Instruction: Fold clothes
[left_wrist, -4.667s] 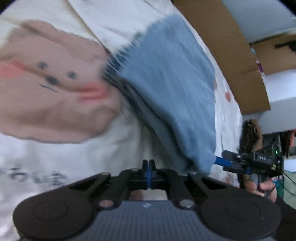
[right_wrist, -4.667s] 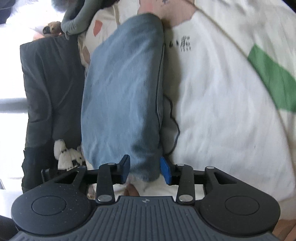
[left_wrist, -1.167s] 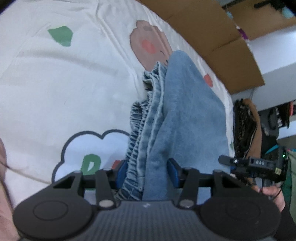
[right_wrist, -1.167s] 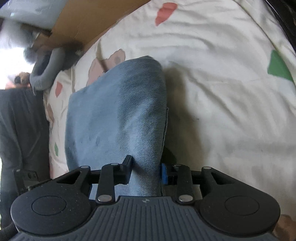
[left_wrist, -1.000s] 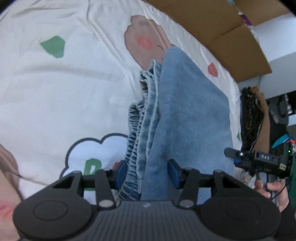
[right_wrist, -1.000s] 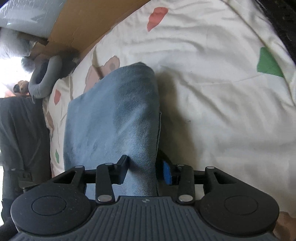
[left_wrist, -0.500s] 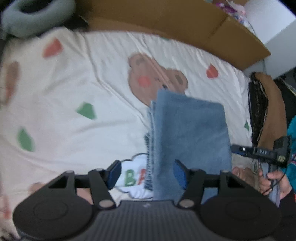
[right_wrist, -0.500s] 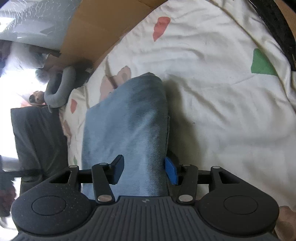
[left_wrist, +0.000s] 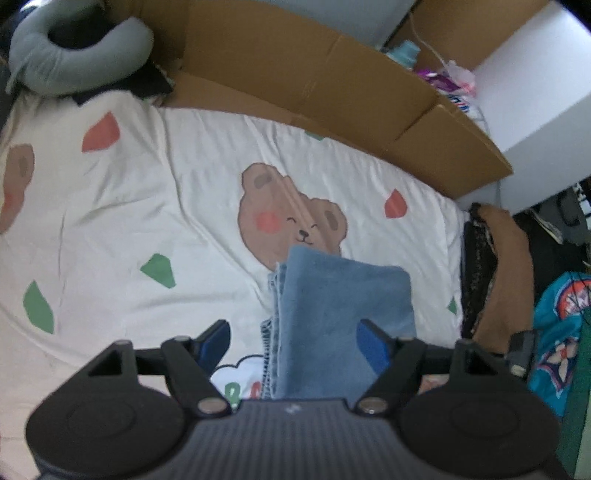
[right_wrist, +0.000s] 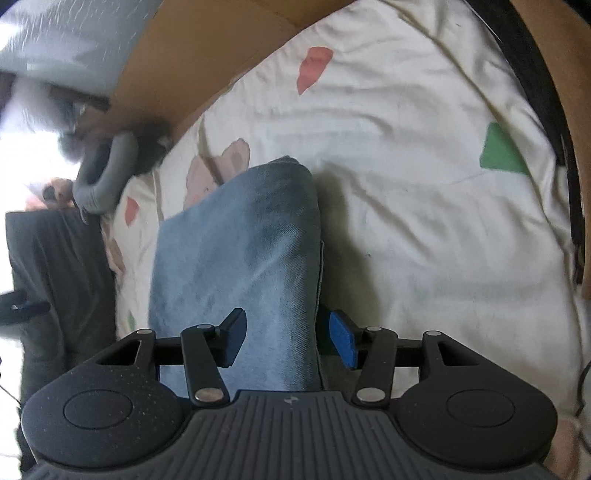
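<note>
Both grippers release the folded blue denim garment (left_wrist: 343, 314) on the cream bear-print bedsheet (left_wrist: 192, 221).
Left gripper (left_wrist: 295, 341) opening, right gripper (right_wrist: 284, 334) spread, neither pinching; best lifted straight clear.

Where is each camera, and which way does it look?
Left wrist: rides the left gripper, high up, looking down on the folded jeans and bedsheet; its open, opening jaws show.
Right wrist: rides the right gripper, low over the jeans; its open jaws straddle them.
Shared: jeans, sheet, cardboard.
</note>
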